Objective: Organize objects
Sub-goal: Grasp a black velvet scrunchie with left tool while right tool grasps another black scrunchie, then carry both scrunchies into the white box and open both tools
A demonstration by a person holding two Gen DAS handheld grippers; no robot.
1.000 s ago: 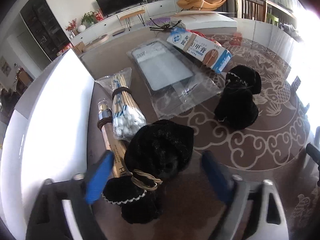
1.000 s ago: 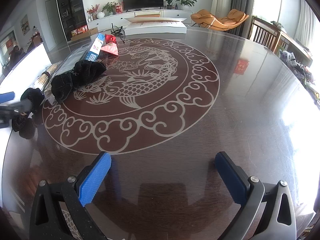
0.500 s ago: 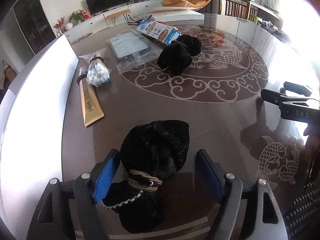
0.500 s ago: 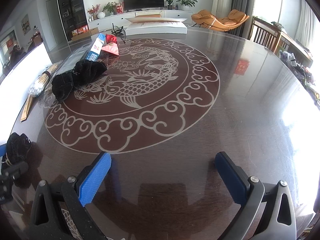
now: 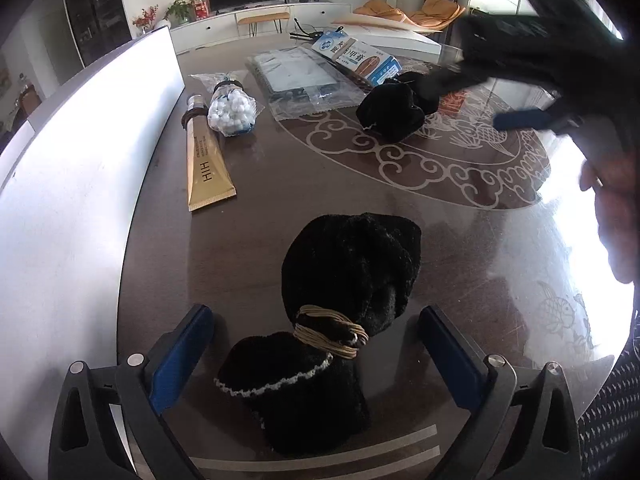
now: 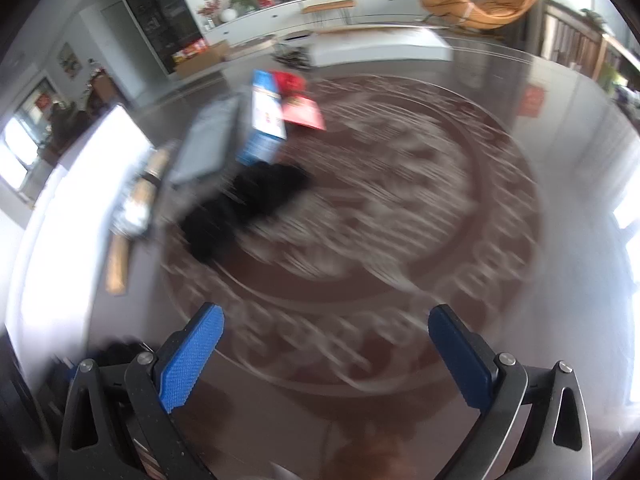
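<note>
Worktop (image 5: 460,248): glossy, reflective. Black bundle (image 5: 348,280): fuzzy matt cloth. Tube (image 5: 206,164): shiny gold plastic. Gripper pads (image 6: 190,364): blue, textured.

Gold tube (image 5: 205,168), lying on the table: letters "HIH" printed lengthwise near its flat end; smaller print above them too fine to read.
Blue-and-white carton (image 5: 357,56): Chinese characters on its top face, two reading "甲膏"; the remaining characters are not legible.
</note>
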